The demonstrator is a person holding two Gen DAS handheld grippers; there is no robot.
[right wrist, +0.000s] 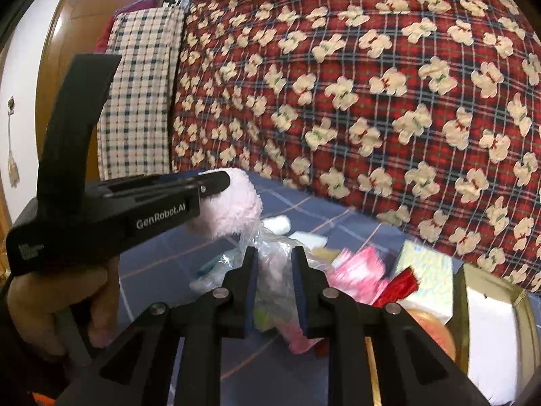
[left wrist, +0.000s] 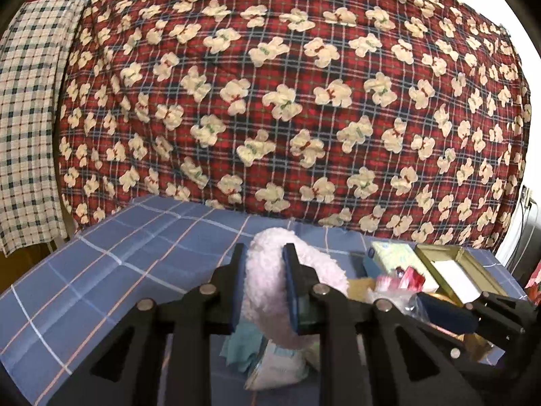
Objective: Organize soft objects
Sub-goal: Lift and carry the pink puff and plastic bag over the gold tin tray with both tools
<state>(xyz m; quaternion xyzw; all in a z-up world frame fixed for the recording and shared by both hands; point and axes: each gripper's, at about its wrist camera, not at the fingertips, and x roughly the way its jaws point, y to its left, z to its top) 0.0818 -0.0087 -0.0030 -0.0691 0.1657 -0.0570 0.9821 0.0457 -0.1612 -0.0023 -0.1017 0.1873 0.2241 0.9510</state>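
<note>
White lettering reading "GenRobot.AI" runs along the black side of the left gripper [right wrist: 216, 199]; a smaller white mark behind it is illegible.

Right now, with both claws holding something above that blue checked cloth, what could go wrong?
The left claw pinches only a narrow fold of the pink fluffy toy, so it might slip free. The right claw grips a thin clear plastic bag, which could tear or slide out. Both loads hang close together and may tangle or snag the pile of soft items below.
</note>
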